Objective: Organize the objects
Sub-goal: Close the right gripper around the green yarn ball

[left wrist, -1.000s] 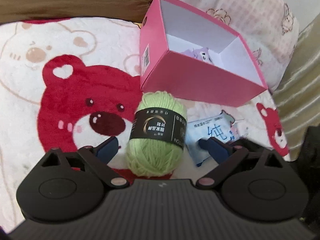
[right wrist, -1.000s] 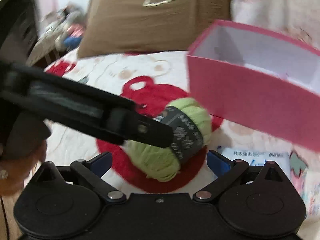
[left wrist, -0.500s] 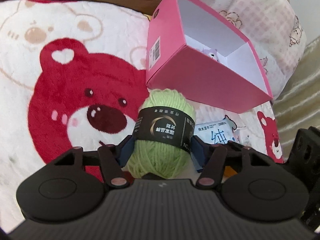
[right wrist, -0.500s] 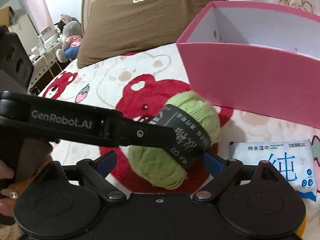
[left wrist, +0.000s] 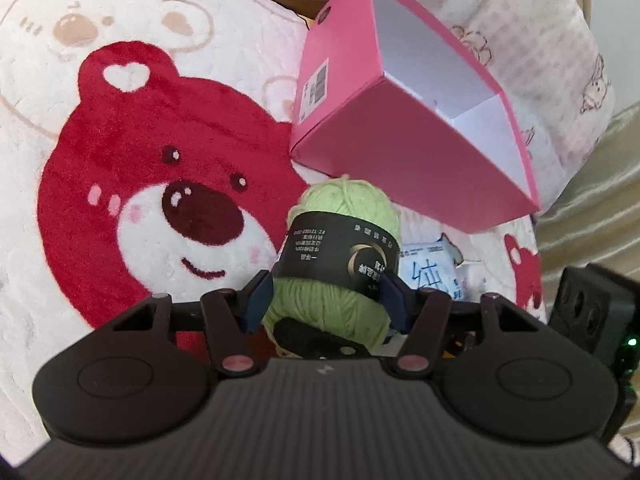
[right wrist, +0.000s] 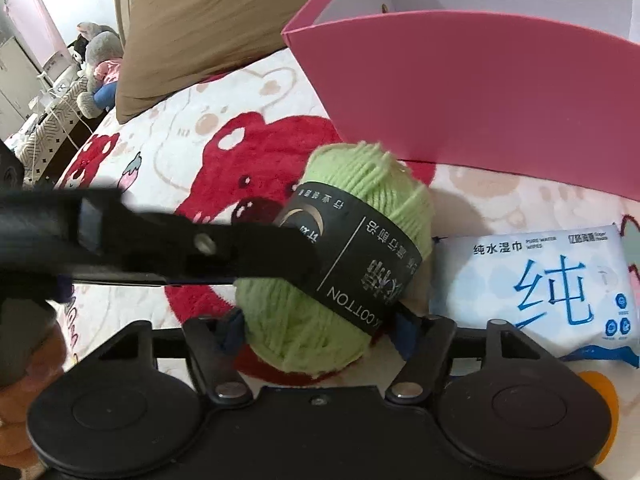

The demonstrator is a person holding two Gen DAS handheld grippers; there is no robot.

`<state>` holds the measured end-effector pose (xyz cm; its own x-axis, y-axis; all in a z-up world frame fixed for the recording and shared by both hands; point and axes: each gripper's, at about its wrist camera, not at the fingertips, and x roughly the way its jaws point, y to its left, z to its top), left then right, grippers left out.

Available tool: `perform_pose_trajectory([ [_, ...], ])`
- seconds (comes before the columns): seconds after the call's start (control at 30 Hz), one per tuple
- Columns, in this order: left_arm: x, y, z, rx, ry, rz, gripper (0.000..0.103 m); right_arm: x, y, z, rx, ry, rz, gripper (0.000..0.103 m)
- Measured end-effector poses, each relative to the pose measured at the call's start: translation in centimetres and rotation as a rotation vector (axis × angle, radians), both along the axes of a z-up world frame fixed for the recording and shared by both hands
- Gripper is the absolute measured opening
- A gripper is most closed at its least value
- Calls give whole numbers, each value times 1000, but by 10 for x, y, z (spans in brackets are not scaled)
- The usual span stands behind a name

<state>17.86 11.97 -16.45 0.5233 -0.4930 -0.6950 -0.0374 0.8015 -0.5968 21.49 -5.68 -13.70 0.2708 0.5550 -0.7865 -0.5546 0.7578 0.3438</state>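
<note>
Two grippers: my left gripper (left wrist: 326, 306) and right gripper (right wrist: 320, 330) both clamp the yarn skein (right wrist: 344, 256).
Skein axis: lengthwise toward the pink box (right wrist: 480, 92).

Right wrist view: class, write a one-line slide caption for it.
Both grippers, right and left, clamp a green yarn ball beside a pink box.

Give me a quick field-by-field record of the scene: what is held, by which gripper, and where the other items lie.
held item: green yarn ball with black paper band
left gripper: shut on the yarn, jaws just closed in
right gripper: shut on the same yarn, jaws just closing
container: open pink cardboard box, behind the yarn
box contents: hidden from these angles
loose item: white and blue wet wipes pack, right of the yarn
surface: white blanket with red bear print
</note>
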Motion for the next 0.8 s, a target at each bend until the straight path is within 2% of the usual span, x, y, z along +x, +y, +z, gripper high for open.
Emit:
perform_pose_trajectory([
  [0.07, 1, -5, -2, -7, 12, -28, 58, -2, 3, -1, -40, -13, 12, 69],
  [0.13, -3, -13, 0, 30, -6, -40, 57, -6, 7, -5, -93, -25, 43, 69],
  [0.3, -8, -18, 3, 20, -28, -44, 53, -7, 1, -2, -83, -34, 32, 65],
  [0.5, -10, -8, -2, -55, 21, -52, 53, -20, 4, 2, -143, -109, 74, 62],
  [0.7, -15, -12, 6, -53, -8, -60, 53, -27, 5, 11, -157, -153, 84, 61],
  [0.8, -21, -15, 8, -27, -13, -66, 53, -29, 7, 15, -184, -157, 103, 61],
])
